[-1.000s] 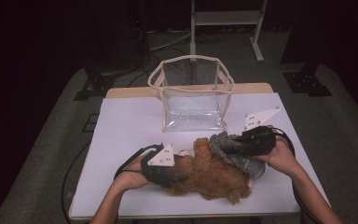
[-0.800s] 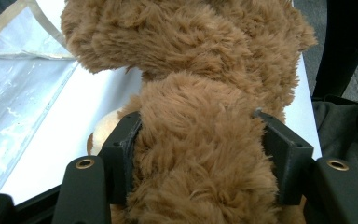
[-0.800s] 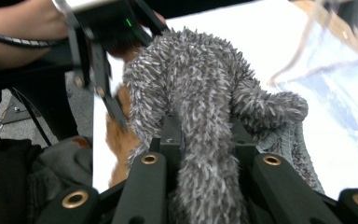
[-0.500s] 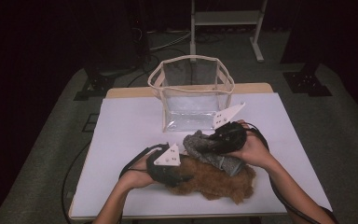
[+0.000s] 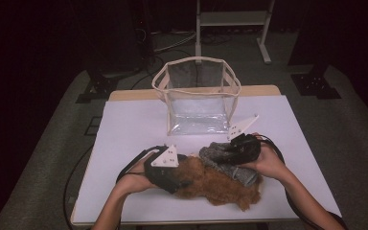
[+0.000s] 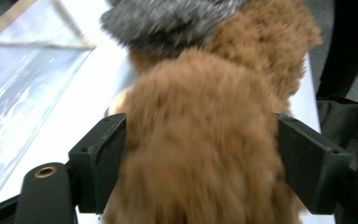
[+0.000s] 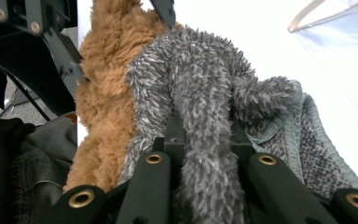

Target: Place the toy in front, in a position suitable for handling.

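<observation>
the brown fuzzy piece (image 5: 215, 184) lies near the front edge of the white surface (image 5: 124, 124), right of its middle. the left gripper (image 6: 200, 154) has its fingers (image 6: 98, 163) spread wide on either side of the brown pile, having just been opening; the fur fills the gap, and whether the pads press it is hard to tell. the grey fuzzy piece (image 7: 200, 102) lies across the brown one's right end, a fold of it pinched between the narrow fingers (image 7: 172, 135) of the right gripper (image 5: 239, 146). the clear bag (image 5: 197, 96) stands toward the back edge. the left view is blurred and the fur hides the fingertips.
</observation>
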Demonstrator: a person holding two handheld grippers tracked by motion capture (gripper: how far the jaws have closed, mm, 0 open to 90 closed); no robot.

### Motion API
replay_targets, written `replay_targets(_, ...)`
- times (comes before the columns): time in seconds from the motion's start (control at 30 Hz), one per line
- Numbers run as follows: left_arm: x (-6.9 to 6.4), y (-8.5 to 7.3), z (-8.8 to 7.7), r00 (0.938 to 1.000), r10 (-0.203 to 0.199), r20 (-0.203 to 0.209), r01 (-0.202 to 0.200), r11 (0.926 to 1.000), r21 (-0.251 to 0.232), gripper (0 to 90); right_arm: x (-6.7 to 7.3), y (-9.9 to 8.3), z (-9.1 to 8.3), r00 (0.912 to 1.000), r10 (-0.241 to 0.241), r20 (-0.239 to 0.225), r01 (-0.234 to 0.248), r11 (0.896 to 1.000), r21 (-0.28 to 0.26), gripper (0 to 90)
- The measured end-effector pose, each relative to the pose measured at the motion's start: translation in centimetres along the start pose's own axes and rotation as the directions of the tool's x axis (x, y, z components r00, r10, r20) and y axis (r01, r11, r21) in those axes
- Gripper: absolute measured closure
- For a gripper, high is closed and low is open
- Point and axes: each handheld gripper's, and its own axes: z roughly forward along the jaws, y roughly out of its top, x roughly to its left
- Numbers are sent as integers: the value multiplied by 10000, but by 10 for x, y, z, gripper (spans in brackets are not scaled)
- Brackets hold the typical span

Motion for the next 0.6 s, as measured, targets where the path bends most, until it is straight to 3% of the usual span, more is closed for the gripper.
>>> replay_targets(0.17, 4, -12, 1, 9986, -417, 323, 435, 9975, -564, 391, -2, 4, -4, 9998, 135, 162, -134, 9998, -114, 754)
replay_targets(0.23, 6, -12, 3, 9980, -526, 341, 548, 9961, -686, 423, 3, 14, -8, 9993, -164, 328, 172, 9995, -268, 753)
replay_targets(0.3, 6, -10, 4, 9982, -536, 250, 553, 9956, -751, 436, 10, 26, -8, 9986, -488, 193, 494, 9982, -352, 752)
replay_targets(0.43, 5, -8, 7, 9987, -456, 215, 472, 9957, -793, 439, 23, 47, 11, 9934, -1145, -47, 1145, 9934, 2, 748)
replay_targets(0.6, 4, -9, 8, 9989, -437, 190, 450, 9962, -743, 434, 21, 53, 35, 9939, -1004, -466, 1001, 9949, -81, 745)
